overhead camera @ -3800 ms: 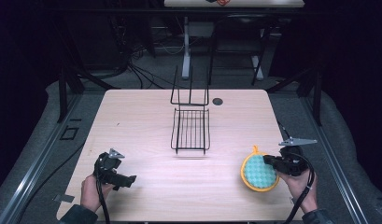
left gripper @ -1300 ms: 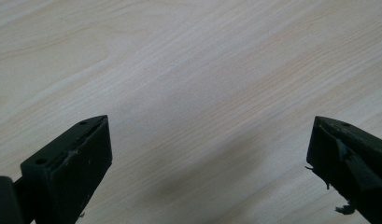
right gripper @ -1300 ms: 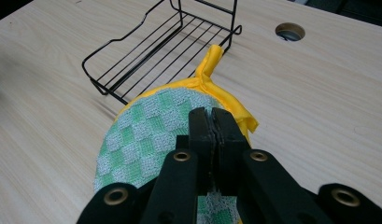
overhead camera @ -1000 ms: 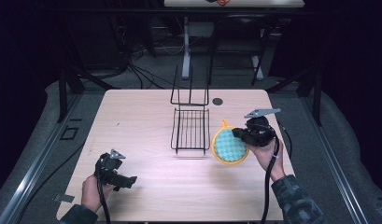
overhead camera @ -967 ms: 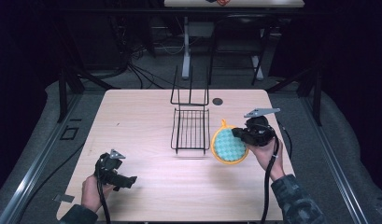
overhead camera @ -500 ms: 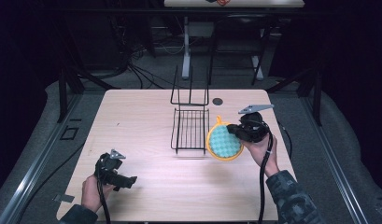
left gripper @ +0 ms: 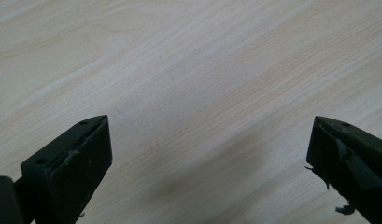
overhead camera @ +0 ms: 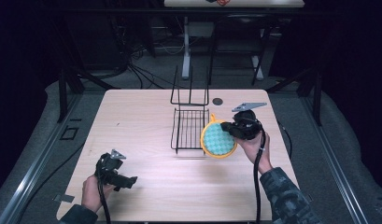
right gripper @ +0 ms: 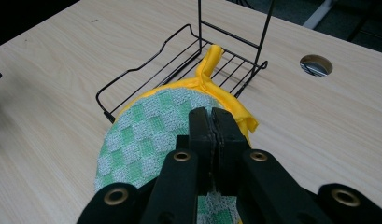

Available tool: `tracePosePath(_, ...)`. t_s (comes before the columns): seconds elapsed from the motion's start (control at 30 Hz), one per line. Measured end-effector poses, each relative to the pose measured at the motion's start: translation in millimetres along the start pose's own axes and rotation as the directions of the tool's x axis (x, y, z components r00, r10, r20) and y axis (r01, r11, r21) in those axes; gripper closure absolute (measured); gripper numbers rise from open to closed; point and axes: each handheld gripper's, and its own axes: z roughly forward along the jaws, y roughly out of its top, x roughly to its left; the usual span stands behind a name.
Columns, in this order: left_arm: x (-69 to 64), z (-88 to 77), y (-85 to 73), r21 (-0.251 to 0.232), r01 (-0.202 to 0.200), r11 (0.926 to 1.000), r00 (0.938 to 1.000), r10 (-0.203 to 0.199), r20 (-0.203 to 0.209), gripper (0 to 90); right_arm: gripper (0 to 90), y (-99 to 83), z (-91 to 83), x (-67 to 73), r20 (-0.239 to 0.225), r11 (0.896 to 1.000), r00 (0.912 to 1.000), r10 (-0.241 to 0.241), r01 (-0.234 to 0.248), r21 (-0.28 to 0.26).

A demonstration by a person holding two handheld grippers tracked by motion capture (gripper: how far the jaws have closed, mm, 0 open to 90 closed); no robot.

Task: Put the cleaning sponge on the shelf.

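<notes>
Wire rack (overhead camera: 188, 128) sits at the middle of the worktop (overhead camera: 132, 121), a little toward the far edge, its tall back frame on the far side. I see nothing lying on its bars; the basket is bare wire.

My right gripper (overhead camera: 236, 129) has its jaws pressed together on the round pot holder (overhead camera: 218, 140): green-and-white check face, yellow border, yellow hanging loop. In the right gripper view the two black jaws (right gripper: 212, 135) meet on the cloth near its rim, and the pot holder (right gripper: 146, 140) hangs forward of them over the rack's (right gripper: 179, 60) near right corner. From the high view the pot holder is held tilted, face toward me, just beside the rack's right side wall and overlapping it slightly; I cannot tell whether cloth touches wire.

My left gripper (overhead camera: 119, 179) is near the worktop's near-left corner, well apart from the rack. In the left gripper view its jaws stand spread wide over bare wood (left gripper: 188, 93), nothing between them.

Cable grommet hole (overhead camera: 217, 101) lies near the far edge, right of the rack's back frame.
</notes>
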Motion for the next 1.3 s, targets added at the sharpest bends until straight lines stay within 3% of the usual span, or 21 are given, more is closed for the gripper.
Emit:
tracePosePath(0.87,-0.1,-0.1,0.0,-0.001,-0.002,1.0000,1.0000,0.002,0.003,0.2,88.0,10.0,34.0,10.2,-0.010,1.000,0.9998,0.015,-0.015,-0.027)
tracePosePath(1.3,0.4,-0.9,-0.2,-0.006,-0.002,1.0000,1.0000,0.002,0.006,0.2,88.0,14.4,46.6,17.5,0.007,0.996,0.9996,0.027,-0.026,-0.085)
